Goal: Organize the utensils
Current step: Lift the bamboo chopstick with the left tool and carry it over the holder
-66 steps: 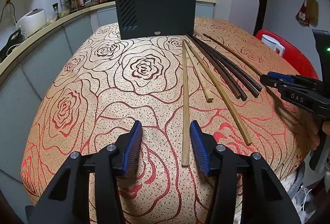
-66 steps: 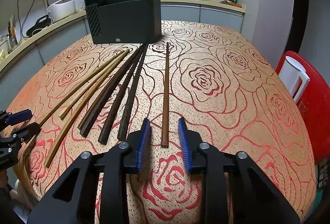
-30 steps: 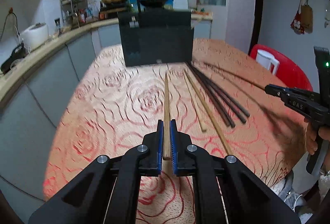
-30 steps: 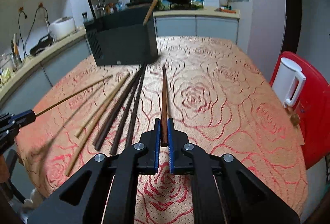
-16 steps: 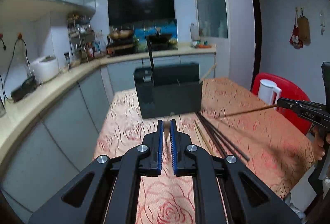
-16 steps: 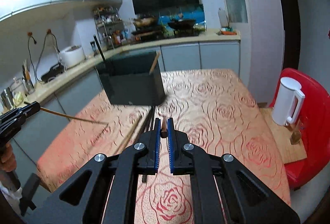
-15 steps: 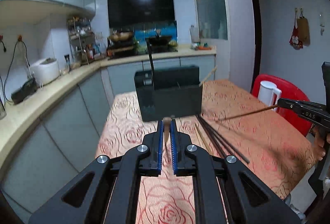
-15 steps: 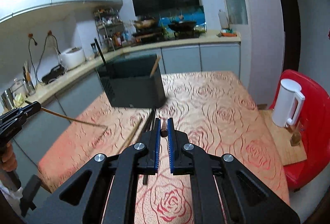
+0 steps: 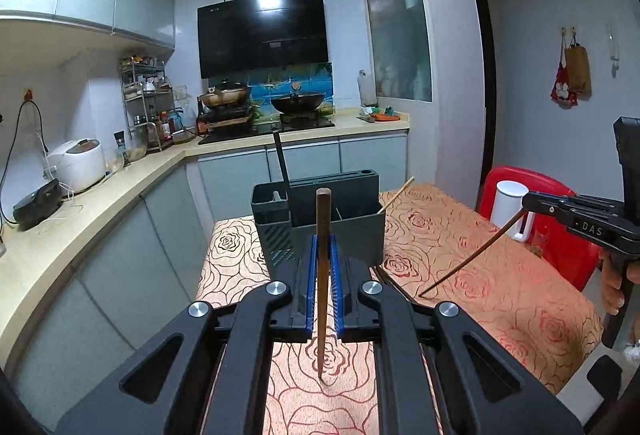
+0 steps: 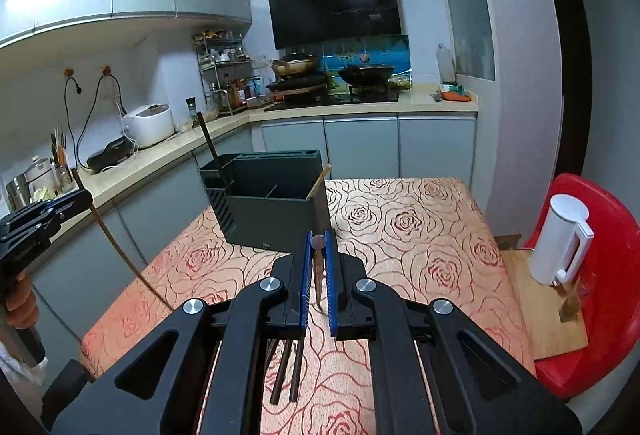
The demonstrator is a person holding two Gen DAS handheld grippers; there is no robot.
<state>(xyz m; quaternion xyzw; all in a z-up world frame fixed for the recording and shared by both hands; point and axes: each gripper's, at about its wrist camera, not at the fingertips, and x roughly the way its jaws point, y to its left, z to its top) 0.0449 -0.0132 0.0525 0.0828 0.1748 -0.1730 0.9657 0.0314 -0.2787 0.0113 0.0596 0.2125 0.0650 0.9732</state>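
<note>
My left gripper [image 9: 323, 241] is shut on a light wooden chopstick [image 9: 322, 339], which hangs tip-down above the rose-patterned tablecloth [image 9: 480, 275]. My right gripper [image 10: 318, 235] is shut on a dark brown chopstick [image 10: 317, 275], also held off the table. Each gripper shows in the other view: the right gripper [image 9: 530, 201] with its chopstick slanting down to the left, the left gripper [image 10: 80, 201] with its own drooping right. A dark utensil holder [image 10: 272, 211] stands at the table's far end, ahead of both. It holds a black stick [image 9: 282, 171] and a leaning wooden chopstick [image 10: 320, 181].
Several dark chopsticks [image 10: 286, 375] lie on the cloth under my right gripper. A white kettle [image 10: 560, 239] sits on a red chair [image 10: 600, 275] right of the table. The kitchen counter [image 9: 100, 195] runs along the left and back, and a hand [image 10: 20, 299] grips the left tool.
Both grippers closed on chopsticks that lay on the table and lifted them well above it. The view tilted up, and the held sticks now hang tip-down.
</note>
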